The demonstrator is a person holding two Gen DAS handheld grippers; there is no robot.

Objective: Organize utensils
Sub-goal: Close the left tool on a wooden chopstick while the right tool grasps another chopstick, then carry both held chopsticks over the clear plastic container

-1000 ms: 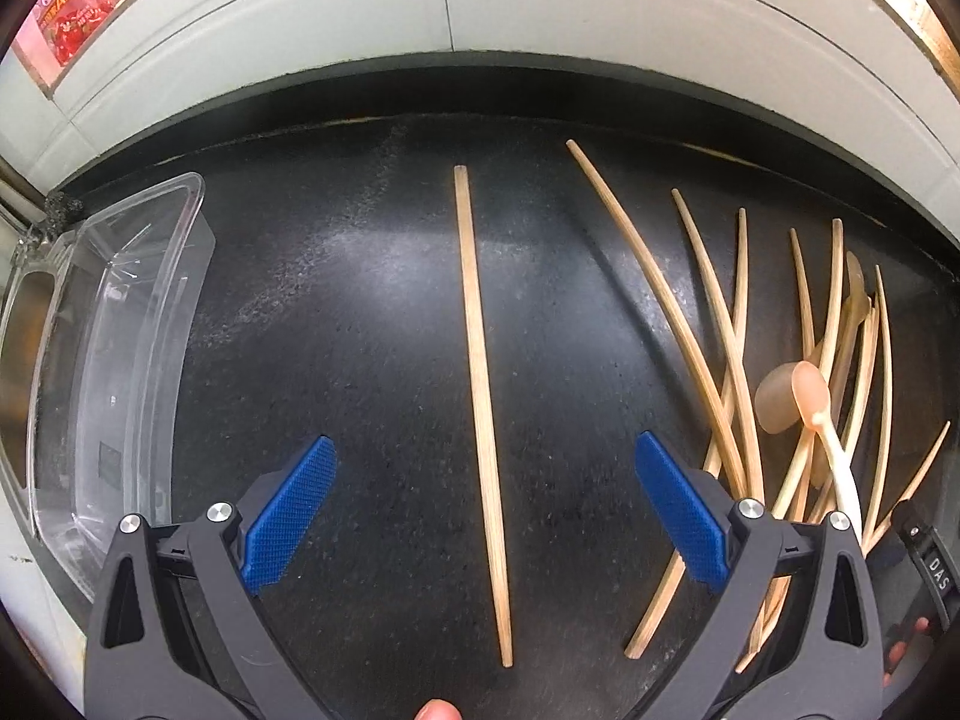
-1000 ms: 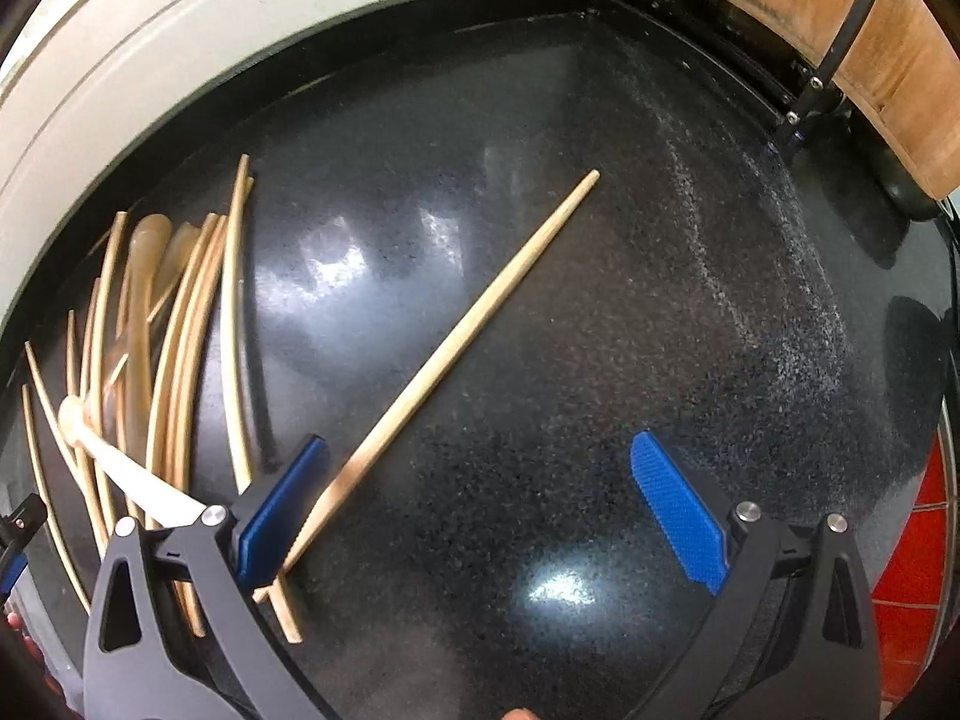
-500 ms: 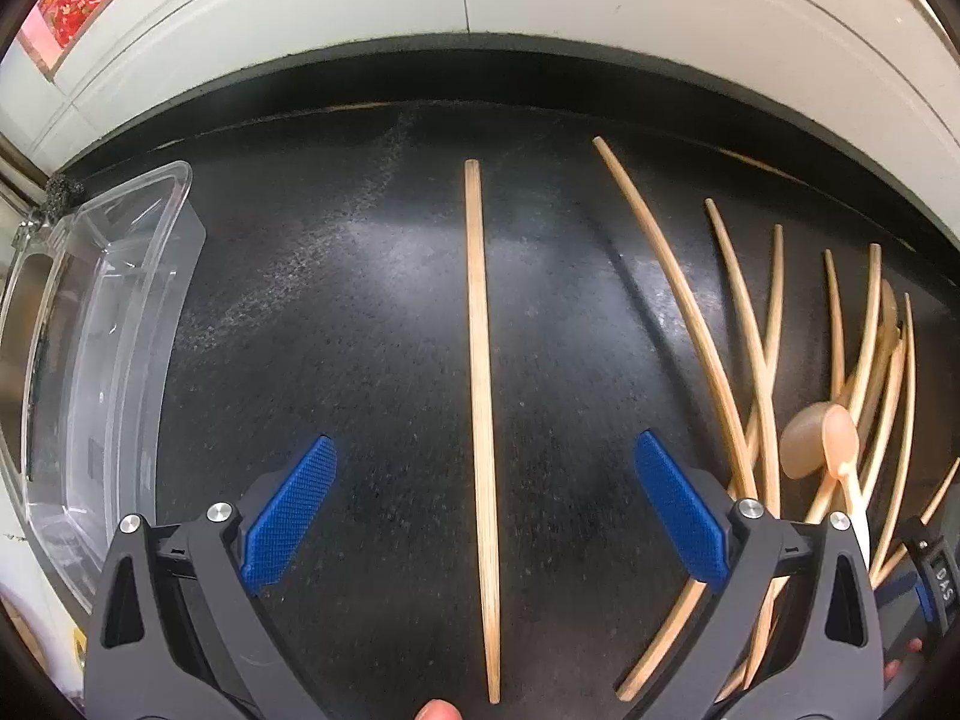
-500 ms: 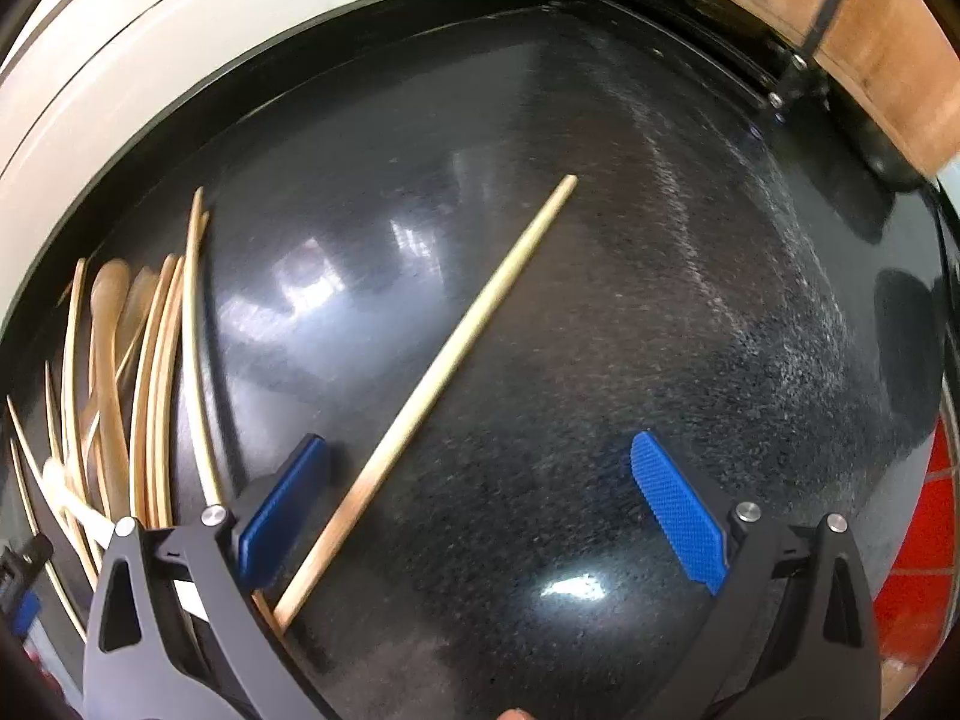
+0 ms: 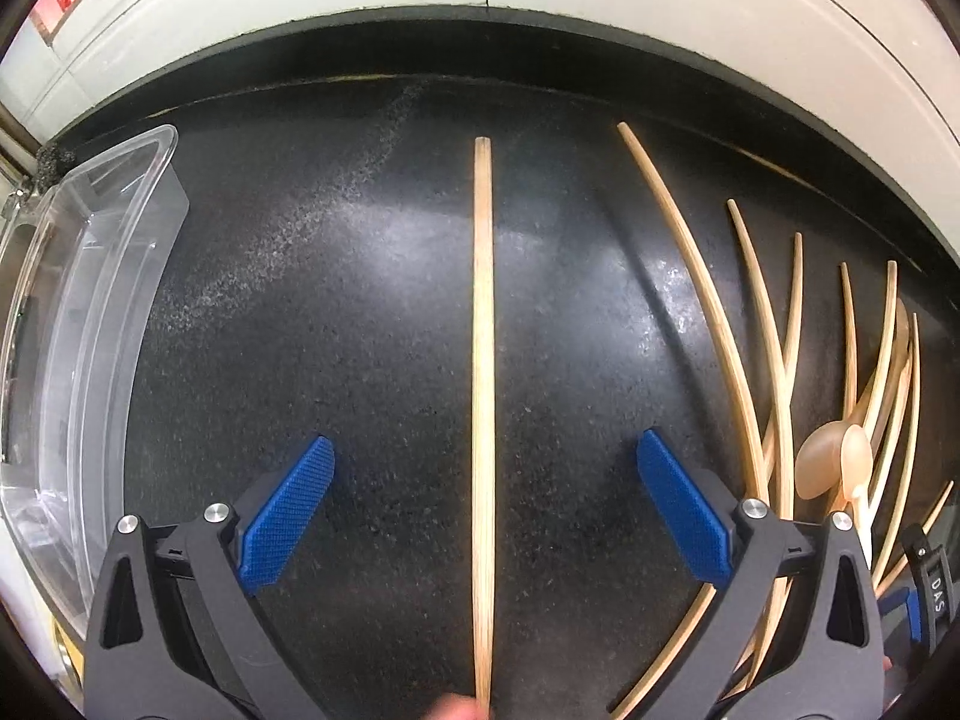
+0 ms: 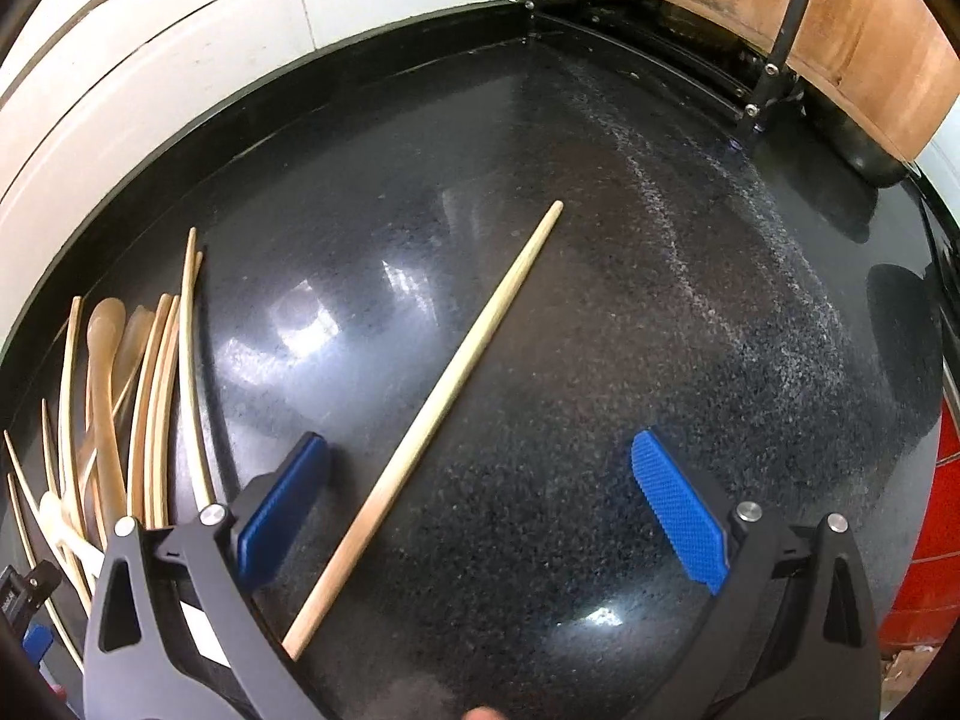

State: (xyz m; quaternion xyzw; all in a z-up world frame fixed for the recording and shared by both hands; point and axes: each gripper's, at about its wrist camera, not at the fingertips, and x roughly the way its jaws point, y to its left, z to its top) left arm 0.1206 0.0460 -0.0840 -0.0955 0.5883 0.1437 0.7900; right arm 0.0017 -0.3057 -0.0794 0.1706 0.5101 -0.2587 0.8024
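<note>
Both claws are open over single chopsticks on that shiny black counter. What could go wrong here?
The chopstick between the left claw pads is thin and flat on the counter; closing could miss or roll it. The right claw meets its chopstick diagonally, so it may twist. The pile nearby could get bumped.

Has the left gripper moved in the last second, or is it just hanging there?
Yes. The left gripper has shifted right and forward: the clear plastic bin has slid toward the left edge, and the single chopstick now runs between the open jaws.
</note>
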